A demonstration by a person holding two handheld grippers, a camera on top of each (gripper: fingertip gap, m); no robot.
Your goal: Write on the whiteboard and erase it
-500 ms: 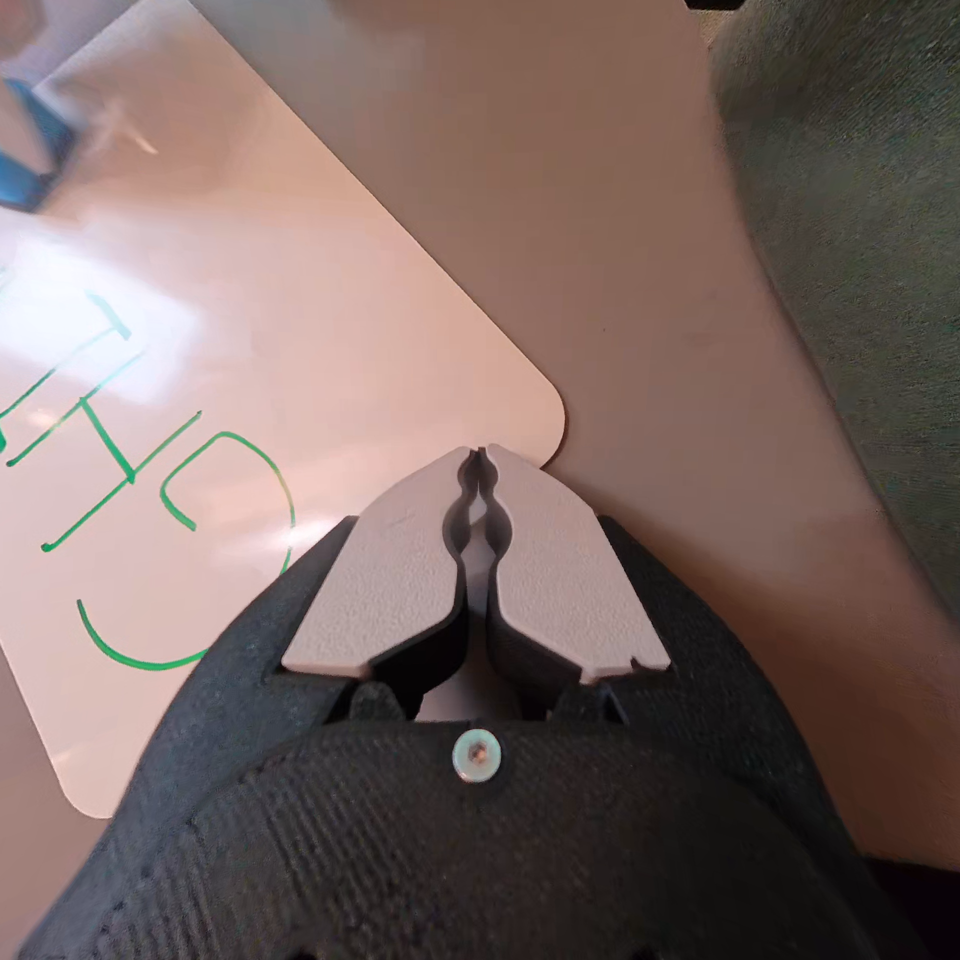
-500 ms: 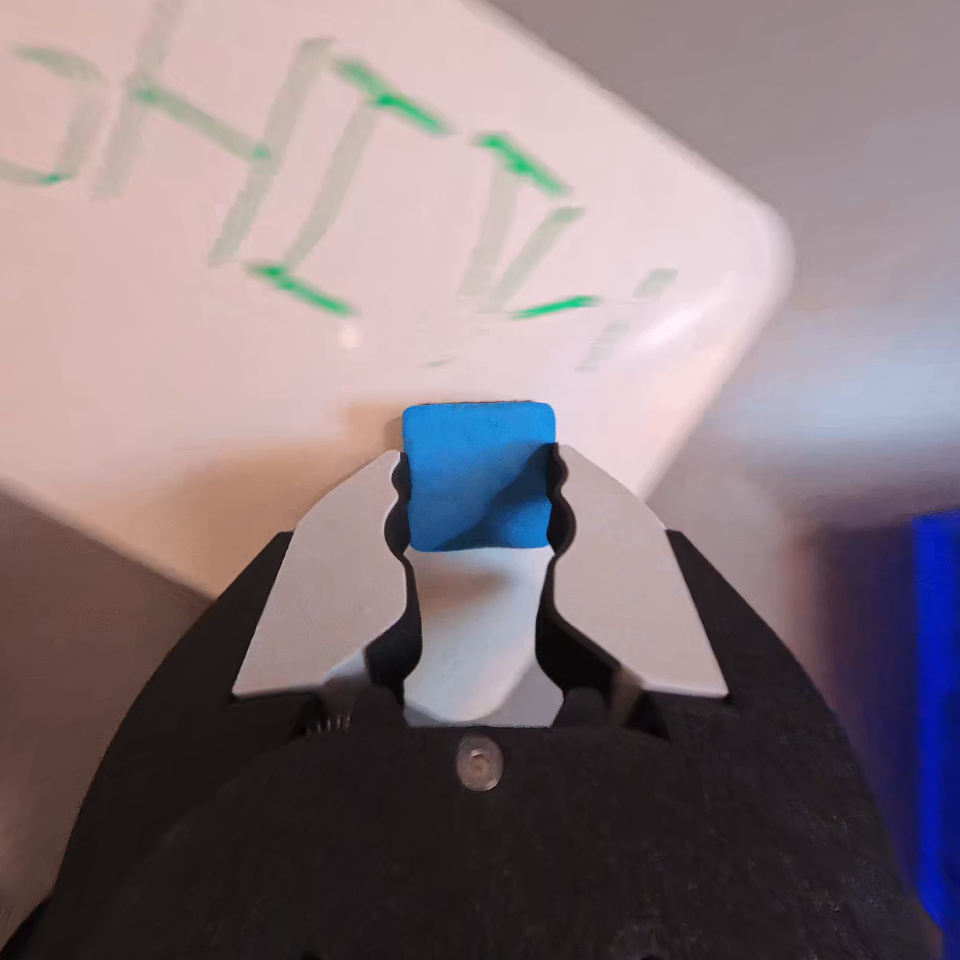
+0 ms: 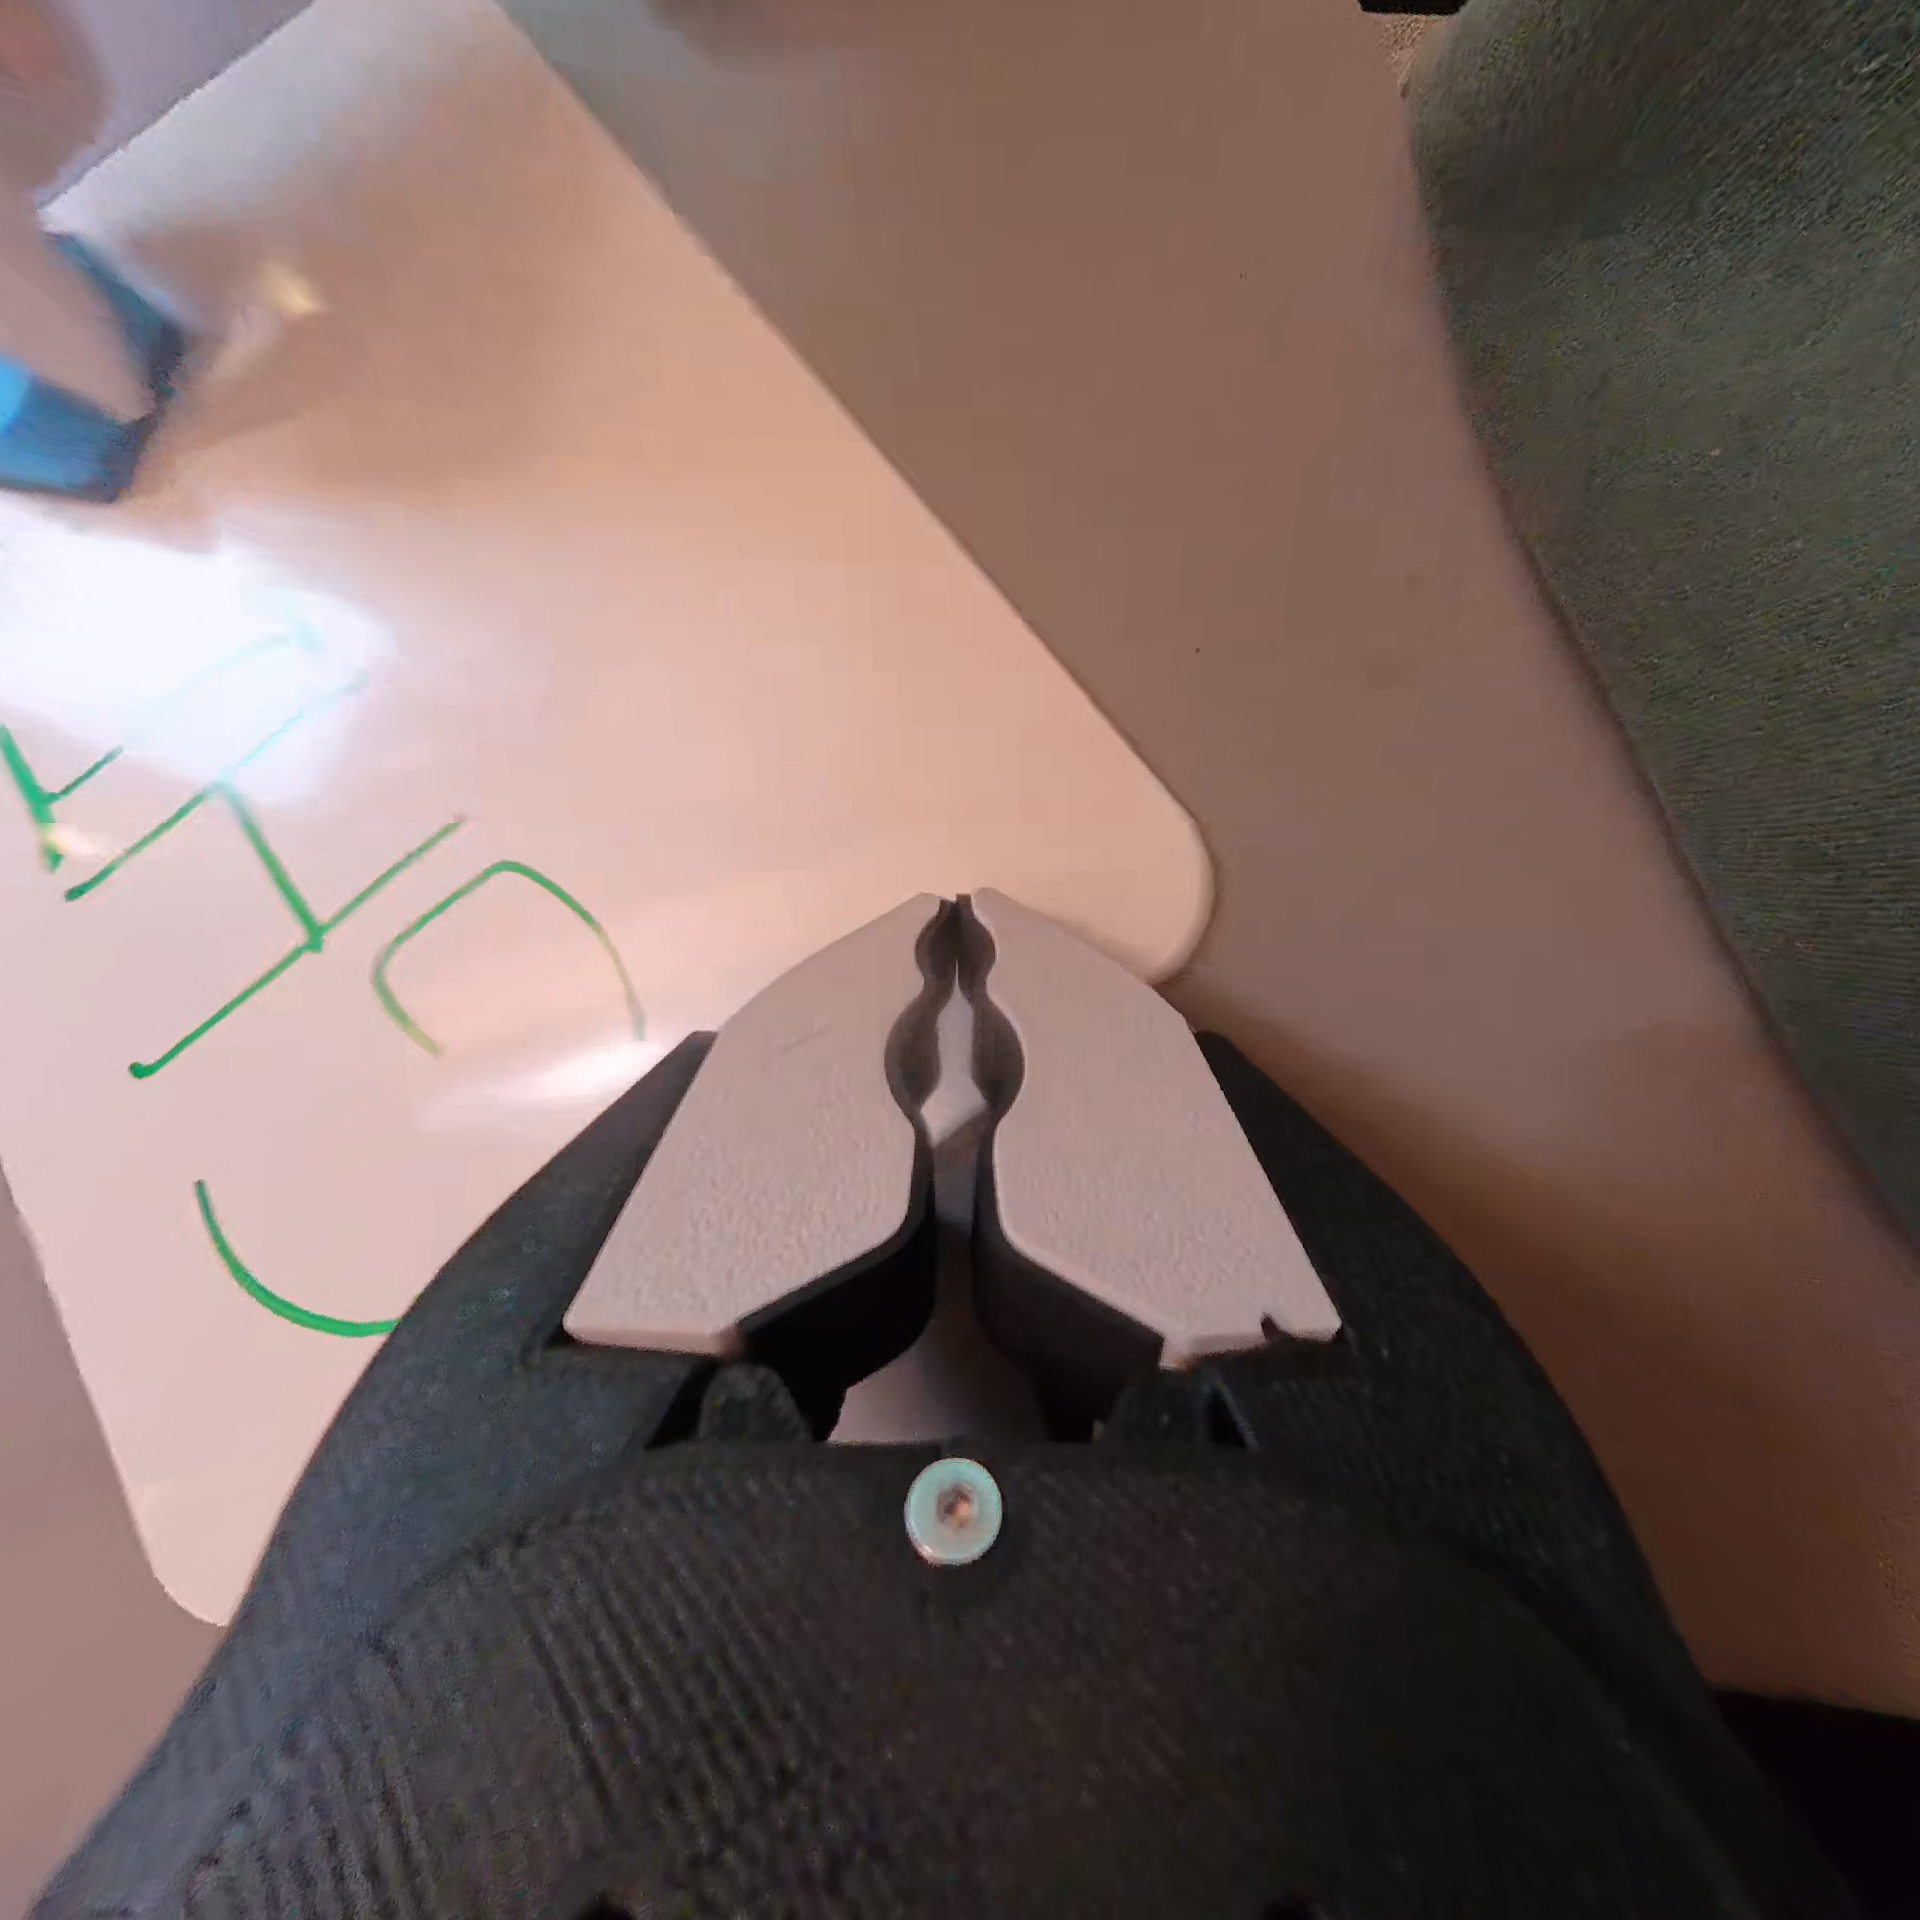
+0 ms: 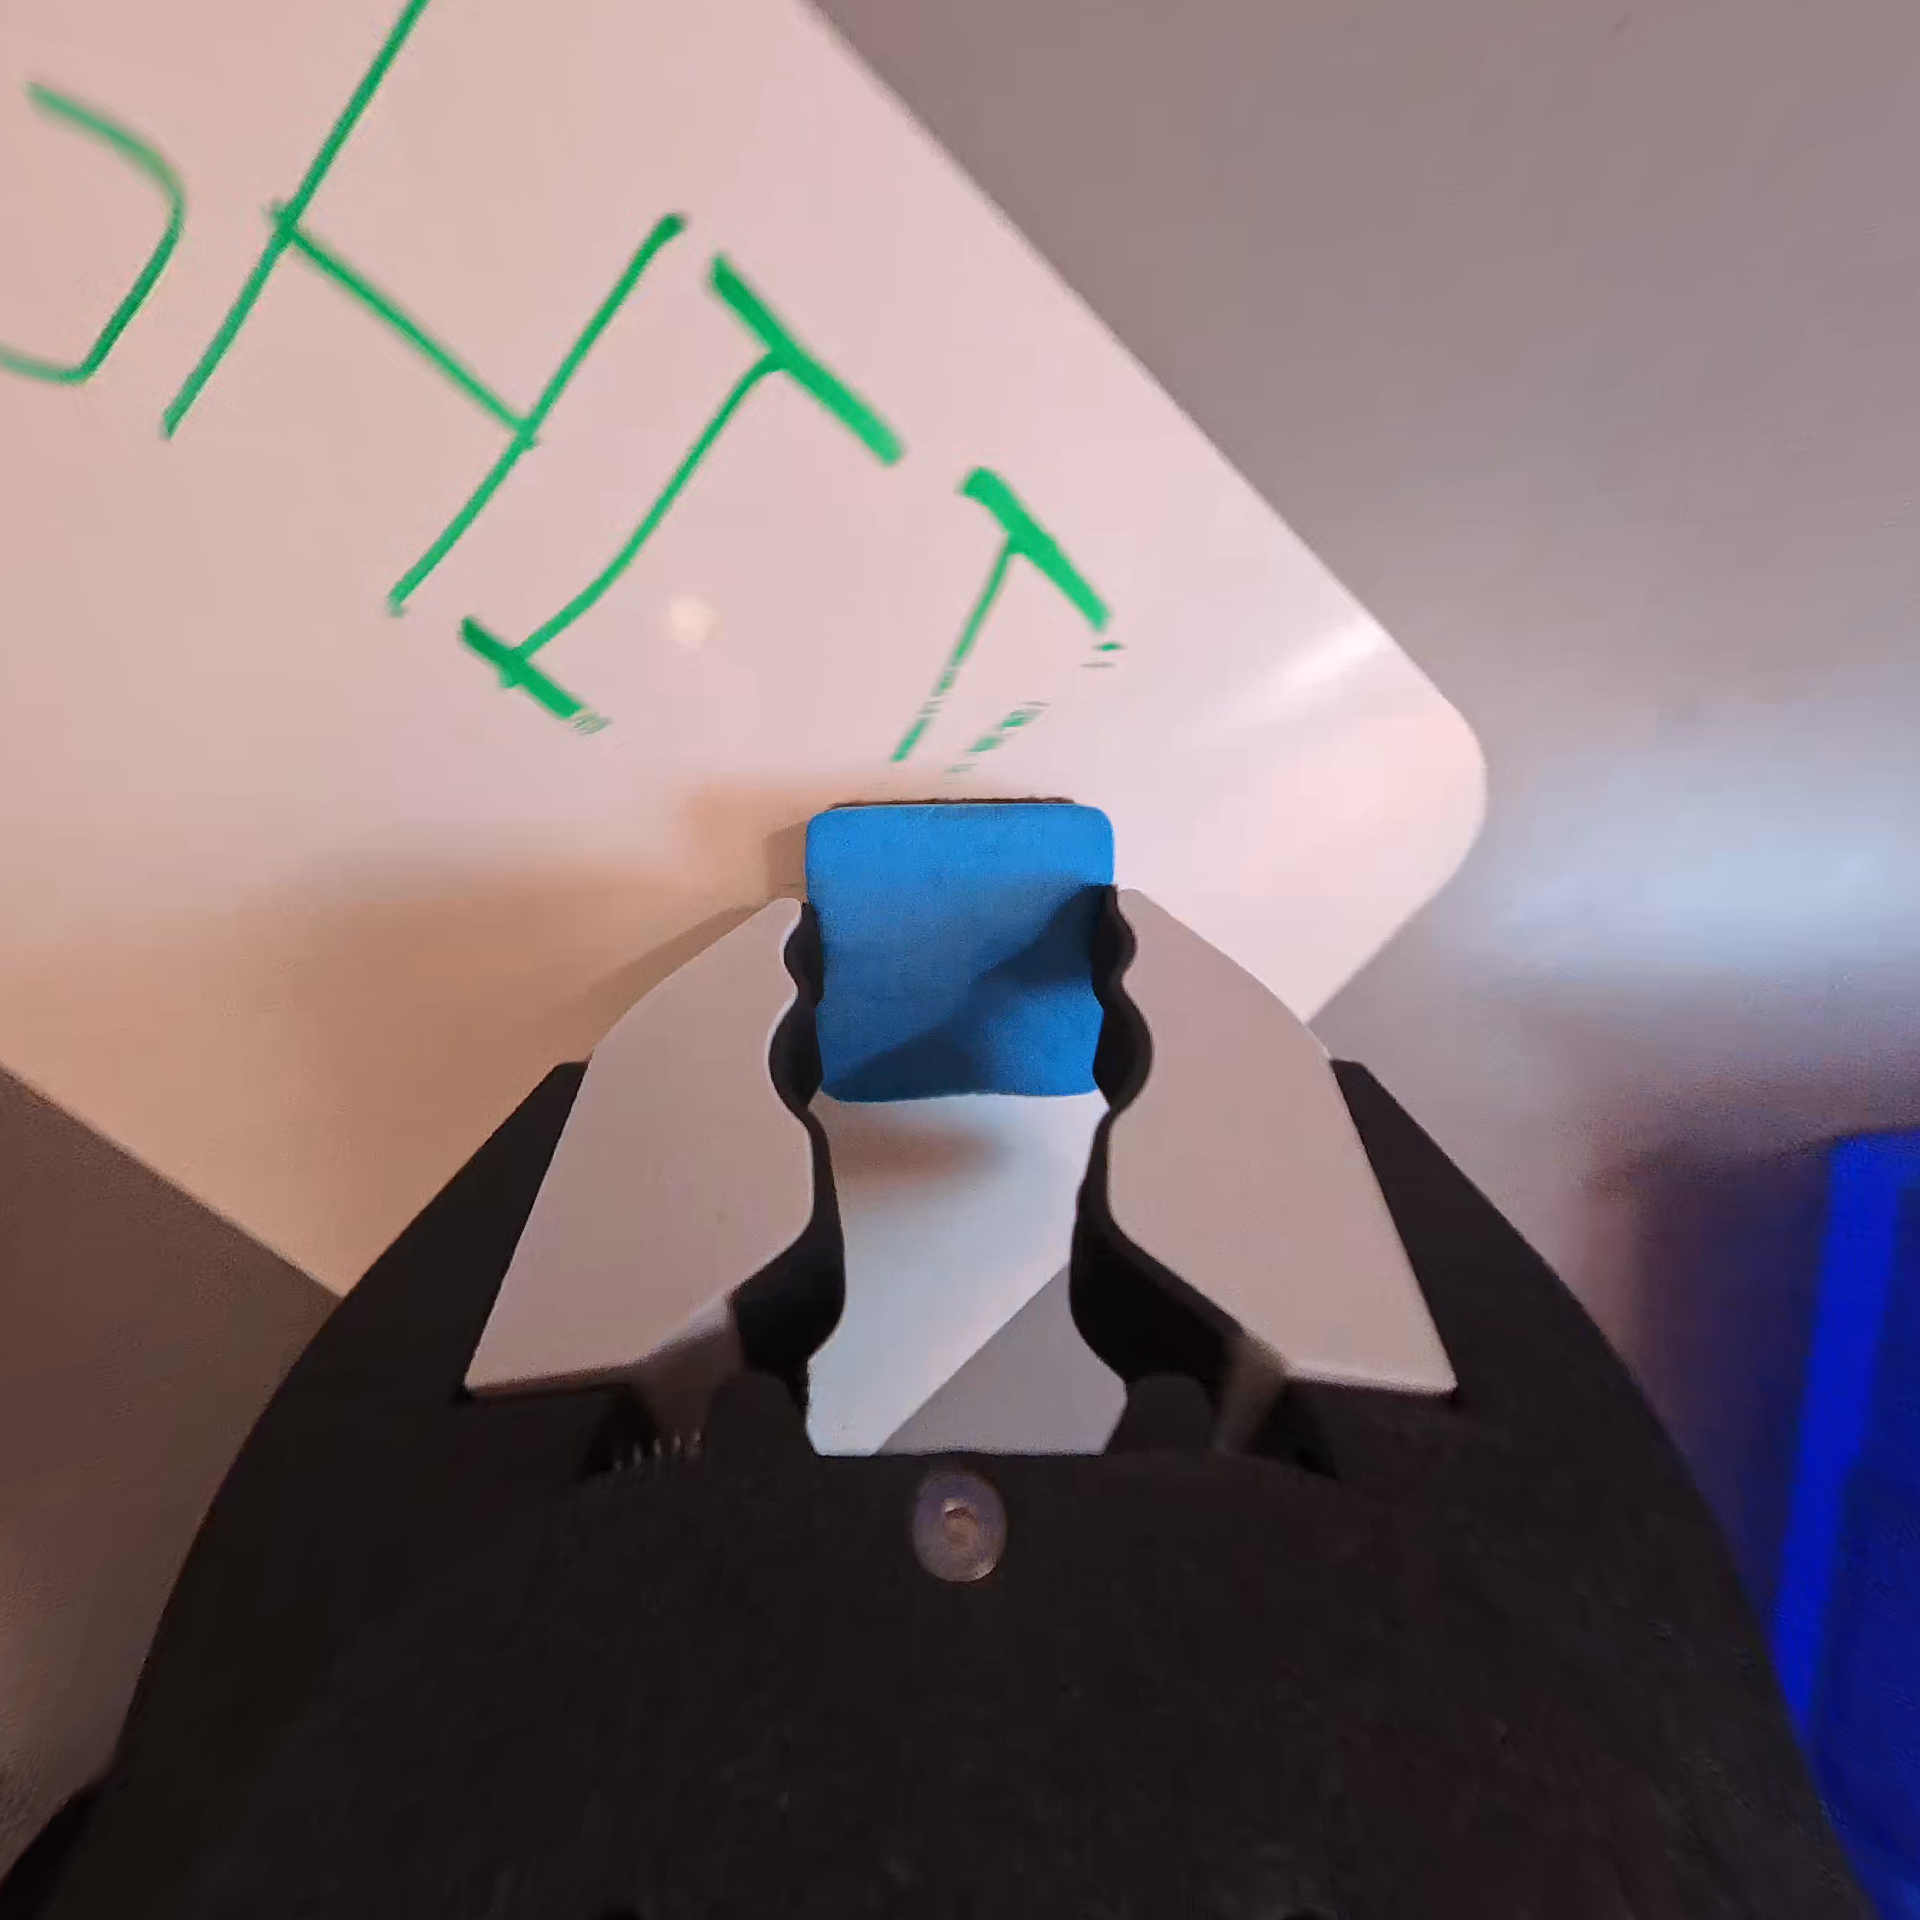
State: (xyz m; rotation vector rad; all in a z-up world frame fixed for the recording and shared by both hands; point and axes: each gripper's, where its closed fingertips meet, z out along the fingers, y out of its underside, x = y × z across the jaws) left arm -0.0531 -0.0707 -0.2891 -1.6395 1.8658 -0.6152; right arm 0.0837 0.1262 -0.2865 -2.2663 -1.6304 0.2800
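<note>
Gripping square blue foam eraser (image 4: 951, 951) on glossy round-cornered whiteboard (image 4: 312, 831).

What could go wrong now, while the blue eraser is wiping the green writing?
1. The whiteboard lies loose on the table; the shut left gripper sits only at one corner, so it may slide.
2. The right gripper pinches only the rear of the eraser; it may twist, leaving green writing streaks.

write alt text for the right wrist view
The right gripper is shut on a blue eraser pressed to a white whiteboard, just below green marker writing whose nearest strokes are partly wiped away.
</note>
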